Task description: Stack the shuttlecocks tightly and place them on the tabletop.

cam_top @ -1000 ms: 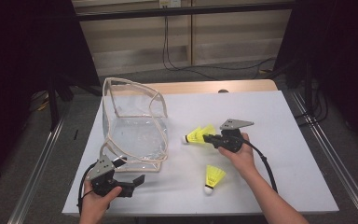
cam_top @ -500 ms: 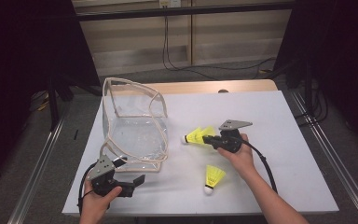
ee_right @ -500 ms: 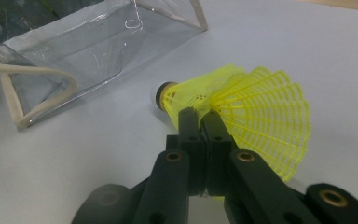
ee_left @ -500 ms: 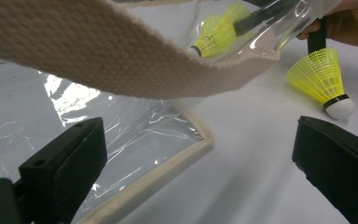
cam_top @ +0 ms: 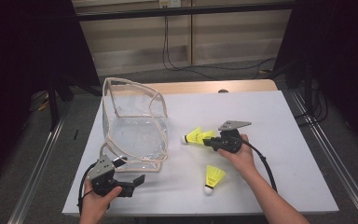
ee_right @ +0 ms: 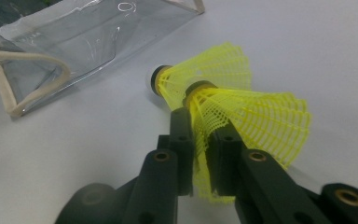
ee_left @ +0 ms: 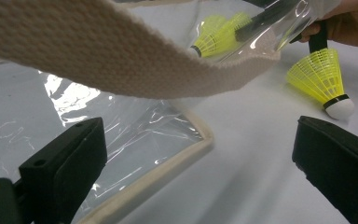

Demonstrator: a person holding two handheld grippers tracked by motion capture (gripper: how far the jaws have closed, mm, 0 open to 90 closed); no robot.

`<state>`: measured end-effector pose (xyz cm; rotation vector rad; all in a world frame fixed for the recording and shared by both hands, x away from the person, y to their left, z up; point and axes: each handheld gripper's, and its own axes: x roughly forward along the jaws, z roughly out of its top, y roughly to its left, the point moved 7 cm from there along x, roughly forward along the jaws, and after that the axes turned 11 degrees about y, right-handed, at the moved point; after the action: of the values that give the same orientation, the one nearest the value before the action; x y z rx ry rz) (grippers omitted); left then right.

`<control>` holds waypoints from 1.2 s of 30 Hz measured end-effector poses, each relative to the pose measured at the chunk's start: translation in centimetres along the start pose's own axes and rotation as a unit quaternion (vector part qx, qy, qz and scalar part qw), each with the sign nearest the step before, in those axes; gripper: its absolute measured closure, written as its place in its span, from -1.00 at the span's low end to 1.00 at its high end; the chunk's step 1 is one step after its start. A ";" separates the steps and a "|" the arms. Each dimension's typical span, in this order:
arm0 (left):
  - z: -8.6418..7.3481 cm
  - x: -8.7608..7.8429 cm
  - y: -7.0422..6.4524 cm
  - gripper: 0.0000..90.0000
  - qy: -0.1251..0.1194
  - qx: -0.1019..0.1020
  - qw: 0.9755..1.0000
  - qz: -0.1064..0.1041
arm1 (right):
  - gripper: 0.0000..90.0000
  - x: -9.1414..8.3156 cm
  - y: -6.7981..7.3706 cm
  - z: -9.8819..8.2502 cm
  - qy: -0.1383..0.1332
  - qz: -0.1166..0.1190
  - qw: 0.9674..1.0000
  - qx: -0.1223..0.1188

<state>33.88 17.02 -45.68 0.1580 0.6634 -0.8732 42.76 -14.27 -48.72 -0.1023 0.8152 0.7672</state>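
Shuttlecocks sit nested between right gripper's jaws.

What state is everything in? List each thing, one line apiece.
Clear bag: upright, mouth open, empty.
Nested shuttlecocks: two stacked, skirt pinched in the right tongs.
Loose shuttlecock: lying on the table, untouched.
Left tongs: open beside the bag's corner, holding nothing.
Right tongs: gripping the skirt, jaws have just been opening slightly.
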 end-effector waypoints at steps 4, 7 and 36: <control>0.0 0.0 0.0 -0.93 0.000 0.000 1.000 0.000 | 0.68 -0.3 -0.2 0.0 -0.004 -0.004 1.000 0.003; 0.0 0.0 0.0 -0.93 -0.001 0.000 1.000 0.000 | 0.63 -0.6 -0.3 0.1 -0.009 -0.002 1.000 0.009; 0.0 0.0 -0.1 -0.93 0.001 0.001 1.000 0.000 | 1.00 -1.3 0.2 0.1 -0.025 0.029 0.999 -0.008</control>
<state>33.83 16.96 -45.63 0.1608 0.6637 -0.8738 42.14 -14.79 -47.73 -0.0743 0.7679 0.8277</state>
